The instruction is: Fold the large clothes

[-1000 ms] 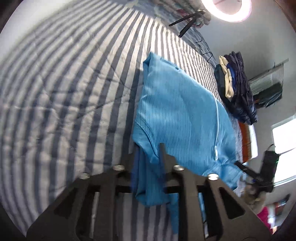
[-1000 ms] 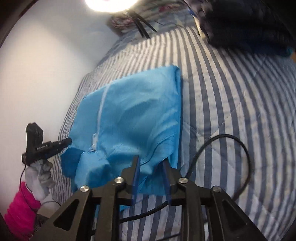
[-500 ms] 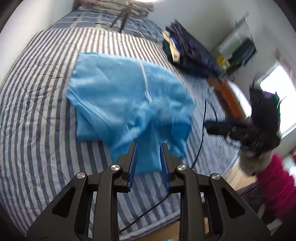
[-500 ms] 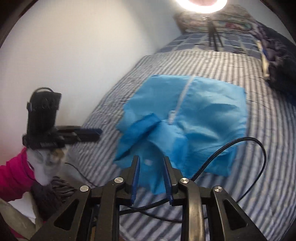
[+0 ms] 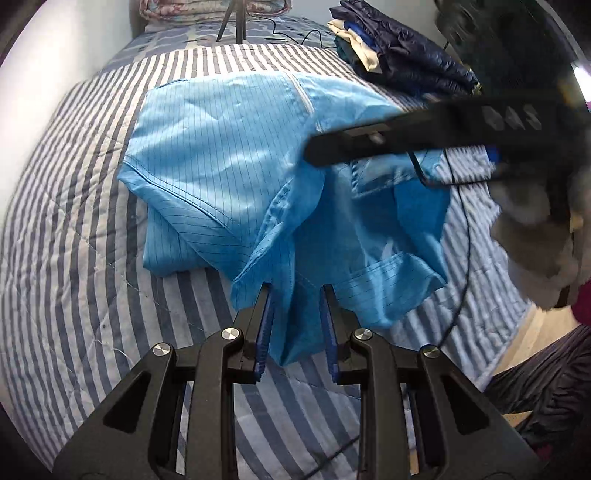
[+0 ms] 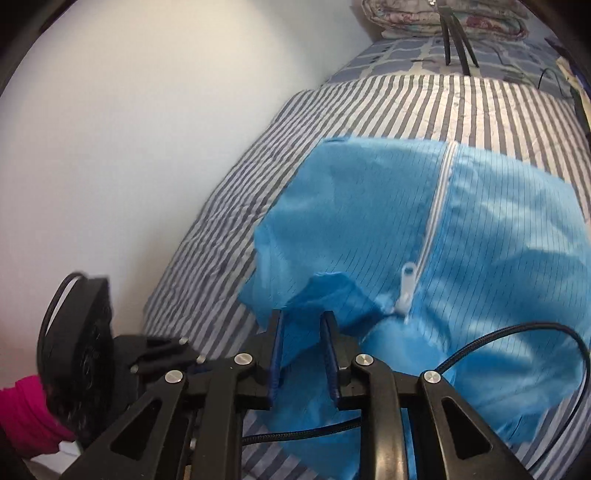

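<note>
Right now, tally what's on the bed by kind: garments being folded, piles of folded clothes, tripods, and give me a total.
Blue garment being folded: 1
Pile of folded clothes: 1
Tripod, only its legs in view: 1
Total: 3

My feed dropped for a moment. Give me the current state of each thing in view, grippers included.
Blue garment: part-folded, zipper closed, near edge lifted off the bed.
Left gripper: shut on the blue garment.
Right gripper: shut on the blue garment.
Stack of clothes: folded, at the far corner.
Striped quilt: spread flat.
</note>
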Available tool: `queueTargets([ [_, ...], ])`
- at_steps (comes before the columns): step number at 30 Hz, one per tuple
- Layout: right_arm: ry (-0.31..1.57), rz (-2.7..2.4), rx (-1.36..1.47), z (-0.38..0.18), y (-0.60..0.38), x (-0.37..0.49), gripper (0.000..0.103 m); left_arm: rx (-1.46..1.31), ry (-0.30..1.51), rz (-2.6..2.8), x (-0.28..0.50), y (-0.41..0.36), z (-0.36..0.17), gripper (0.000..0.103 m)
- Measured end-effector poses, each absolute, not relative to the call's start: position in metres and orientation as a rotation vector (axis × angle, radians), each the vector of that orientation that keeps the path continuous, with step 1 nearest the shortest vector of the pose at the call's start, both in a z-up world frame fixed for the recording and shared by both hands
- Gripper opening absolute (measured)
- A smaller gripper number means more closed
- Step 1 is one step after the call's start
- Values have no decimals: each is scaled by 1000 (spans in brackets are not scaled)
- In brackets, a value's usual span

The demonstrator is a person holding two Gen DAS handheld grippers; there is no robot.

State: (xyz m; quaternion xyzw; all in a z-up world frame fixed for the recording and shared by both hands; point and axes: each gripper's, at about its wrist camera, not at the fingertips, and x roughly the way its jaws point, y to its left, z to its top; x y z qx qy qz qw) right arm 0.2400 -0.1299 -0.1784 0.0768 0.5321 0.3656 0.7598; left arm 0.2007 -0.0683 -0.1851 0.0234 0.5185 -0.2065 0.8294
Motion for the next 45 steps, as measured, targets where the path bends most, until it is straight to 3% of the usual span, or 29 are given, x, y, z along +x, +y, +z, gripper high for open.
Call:
queueTargets([
  [6,1078,769,97,-170,-140,252,39,147,1065,-403,202,-77,-191,23],
  [8,1057,797,66,-164,-142,254,52,210,1049,-405,198,-86,-191,23],
  [12,1086,924,-2,-167,-128,267,54,250,1036,-415,193,-96,-194,23],
  [13,1094,953,-23,-168,-123,271,52,255,1036,-411,194,-98,-194,23],
  [16,1150,1018,-48,-176,-109,281,13,297,1020,-408,192,-104,-195,21],
  [17,1147,1026,-70,-177,-105,282,0,318,1017,-418,191,-107,-196,11],
  [19,1111,1006,-142,-175,-99,283,0,336,1031,-443,192,-113,-200,5],
  [25,1091,893,-55,-179,-112,311,0,299,1072,-458,189,-113,-210,5],
  [27,1104,959,36,-174,-123,312,9,242,1064,-451,191,-104,-203,5],
  [28,1088,989,52,-169,-130,310,29,215,1065,-449,193,-99,-201,5],
  [29,1071,1007,51,-165,-135,307,43,191,1069,-448,195,-95,-200,5],
  [31,1079,1079,47,-161,-142,302,45,149,1074,-453,197,-87,-197,5],
  [34,1120,1115,-21,-167,-134,297,57,130,1070,-461,198,-88,-195,5],
  [37,1167,1165,-52,-181,-120,295,58,138,1053,-475,197,-89,-188,5],
  [39,1195,1179,-69,-193,-113,295,54,159,1044,-478,200,-91,-186,5],
  [41,1215,1200,-59,-200,-108,298,20,173,1042,-476,199,-92,-188,5],
  [42,1201,1205,-60,-201,-107,297,16,176,1045,-476,200,-93,-189,5],
  [43,1178,1217,-75,-199,-107,293,5,178,1048,-475,199,-96,-191,5],
  [45,1137,1224,-96,-194,-107,289,0,173,1067,-483,200,-96,-196,5],
])
